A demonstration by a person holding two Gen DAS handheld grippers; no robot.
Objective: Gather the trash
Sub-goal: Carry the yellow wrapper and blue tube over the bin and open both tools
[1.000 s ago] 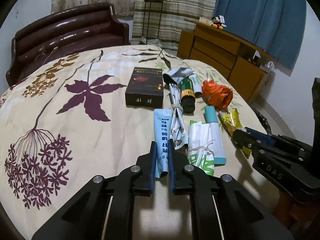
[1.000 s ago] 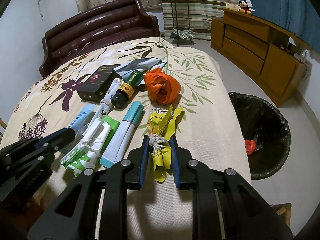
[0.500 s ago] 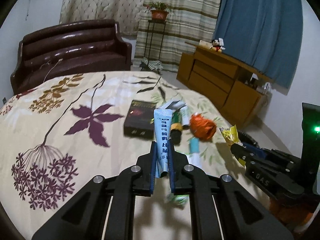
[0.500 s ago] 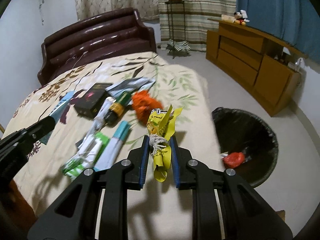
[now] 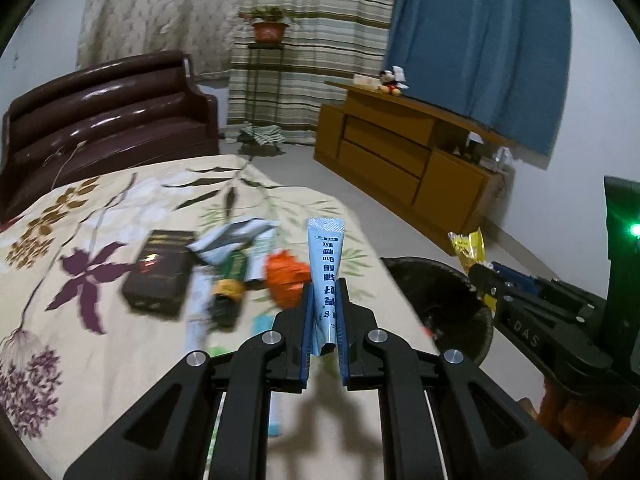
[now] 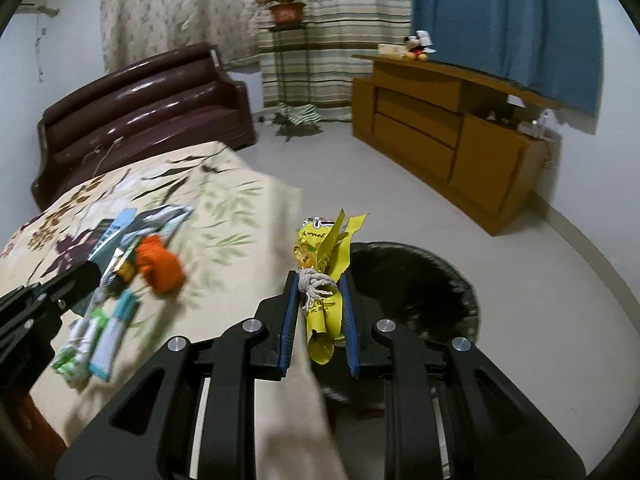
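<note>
My left gripper [image 5: 325,300] is shut on a light blue tube [image 5: 326,256] and holds it upright above the flowered table's right edge. My right gripper [image 6: 319,300] is shut on a yellow snack wrapper tied with string [image 6: 322,268], held over the near rim of the black trash bin [image 6: 420,284]. The bin also shows in the left wrist view [image 5: 436,284], with the right gripper [image 5: 486,284] and wrapper [image 5: 466,246] above it. On the table lie an orange wad [image 6: 158,266], a dark box [image 5: 160,272], a dark bottle [image 5: 230,284] and green and teal packets [image 6: 96,336].
A flowered cloth covers the table [image 5: 100,240]. A brown leather sofa [image 5: 100,120] stands behind it, a wooden sideboard [image 5: 400,152] at the right wall, a plant stand [image 5: 270,32] by the curtains. Bare floor [image 6: 540,280] surrounds the bin.
Both grippers have lifted their items off the table and swung right toward the bin. The right gripper with the wrapper now hangs over the bin's rim.
</note>
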